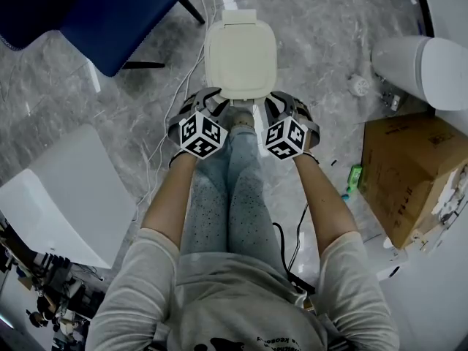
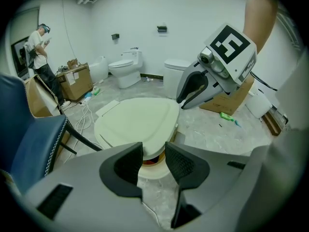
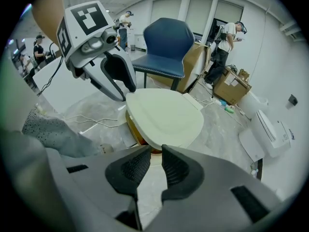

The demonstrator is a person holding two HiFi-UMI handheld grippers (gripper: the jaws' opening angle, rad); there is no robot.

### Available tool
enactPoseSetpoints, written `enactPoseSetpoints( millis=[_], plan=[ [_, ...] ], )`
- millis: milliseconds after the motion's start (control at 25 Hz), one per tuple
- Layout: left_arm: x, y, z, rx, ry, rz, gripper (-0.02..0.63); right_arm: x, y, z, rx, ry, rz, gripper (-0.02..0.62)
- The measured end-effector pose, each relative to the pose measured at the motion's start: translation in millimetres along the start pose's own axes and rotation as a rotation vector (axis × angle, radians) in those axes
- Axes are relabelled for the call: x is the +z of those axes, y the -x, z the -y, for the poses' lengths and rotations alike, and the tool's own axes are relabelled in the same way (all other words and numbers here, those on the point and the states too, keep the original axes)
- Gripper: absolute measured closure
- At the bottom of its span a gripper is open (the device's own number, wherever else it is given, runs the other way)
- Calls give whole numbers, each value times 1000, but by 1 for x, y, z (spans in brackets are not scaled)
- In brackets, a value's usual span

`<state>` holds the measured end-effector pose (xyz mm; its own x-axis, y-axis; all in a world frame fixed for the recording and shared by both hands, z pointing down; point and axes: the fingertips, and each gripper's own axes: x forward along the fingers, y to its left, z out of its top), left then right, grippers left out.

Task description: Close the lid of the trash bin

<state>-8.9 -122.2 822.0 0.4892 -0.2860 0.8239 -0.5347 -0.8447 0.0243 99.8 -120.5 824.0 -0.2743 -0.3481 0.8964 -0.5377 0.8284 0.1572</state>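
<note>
The trash bin's cream lid (image 1: 240,55) lies almost flat on the bin, in front of the person's feet. A thin slit at its near edge shows an orange inside (image 2: 150,161). My left gripper (image 1: 208,110) is at the lid's near left corner and my right gripper (image 1: 280,112) at its near right corner, both pointing steeply down. In the left gripper view the jaws (image 2: 154,161) stand apart with nothing between the pads, and the lid (image 2: 137,122) lies just beyond them. The right gripper's jaws (image 3: 156,166) keep a narrow gap, also with nothing in it, in front of the lid (image 3: 166,117).
A blue chair (image 1: 110,13) stands at the far left and a white table (image 1: 62,196) at the near left. A cardboard box (image 1: 413,170) and a white toilet (image 1: 424,61) are on the right. White cables (image 1: 172,101) run over the grey floor. People stand in the background (image 3: 224,45).
</note>
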Motion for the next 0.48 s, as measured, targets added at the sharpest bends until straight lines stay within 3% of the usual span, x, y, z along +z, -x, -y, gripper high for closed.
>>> enactPoseSetpoints(
  millis=[280,480],
  plan=[
    [-9,-10,1,-25,26,-31,454,3,-7,5,-4,-42,4,502],
    [-14,-18,3,-36,34,-59,454,4,-13,-6,42,-15,-11,502]
  ],
)
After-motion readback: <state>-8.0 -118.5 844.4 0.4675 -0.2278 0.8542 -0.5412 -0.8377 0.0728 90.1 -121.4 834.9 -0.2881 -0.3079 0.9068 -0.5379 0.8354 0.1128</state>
